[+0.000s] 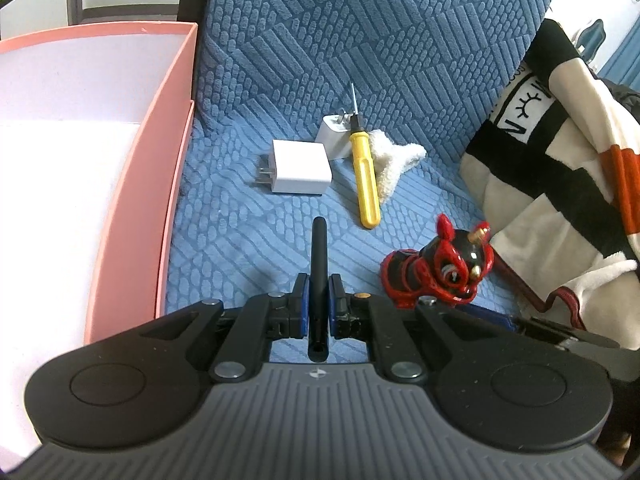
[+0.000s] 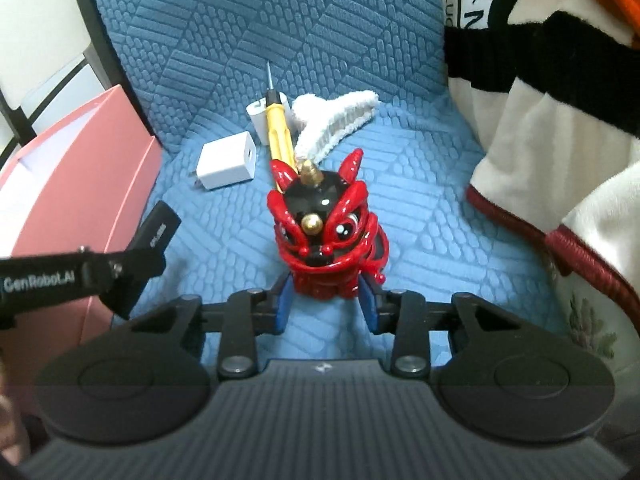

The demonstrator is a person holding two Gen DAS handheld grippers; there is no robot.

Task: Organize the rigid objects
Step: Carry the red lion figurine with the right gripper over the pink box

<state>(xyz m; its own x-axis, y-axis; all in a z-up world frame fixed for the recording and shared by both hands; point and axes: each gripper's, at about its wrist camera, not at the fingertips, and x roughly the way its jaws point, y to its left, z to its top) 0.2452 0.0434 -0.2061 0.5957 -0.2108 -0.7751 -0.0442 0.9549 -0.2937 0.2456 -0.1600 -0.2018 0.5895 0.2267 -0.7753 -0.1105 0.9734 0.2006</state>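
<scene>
My left gripper (image 1: 318,285) is shut on a thin black stick (image 1: 319,264), which points forward over the blue sofa seat. My right gripper (image 2: 326,294) is shut on a red and black lion figurine (image 2: 326,232), which stands upright on the seat; it also shows in the left wrist view (image 1: 436,266). Ahead lie two white plug adapters, a nearer (image 1: 300,167) and a farther (image 1: 335,136), and a yellow screwdriver (image 1: 365,178). A pink box (image 1: 176,152) with a white inside stands at the left.
A white cloth (image 1: 394,160) lies under the screwdriver. A cream, black and orange blanket (image 1: 560,176) is heaped at the right. The quilted blue sofa back (image 1: 360,32) rises behind. The left gripper's body (image 2: 80,272) reaches in beside the pink box (image 2: 80,184).
</scene>
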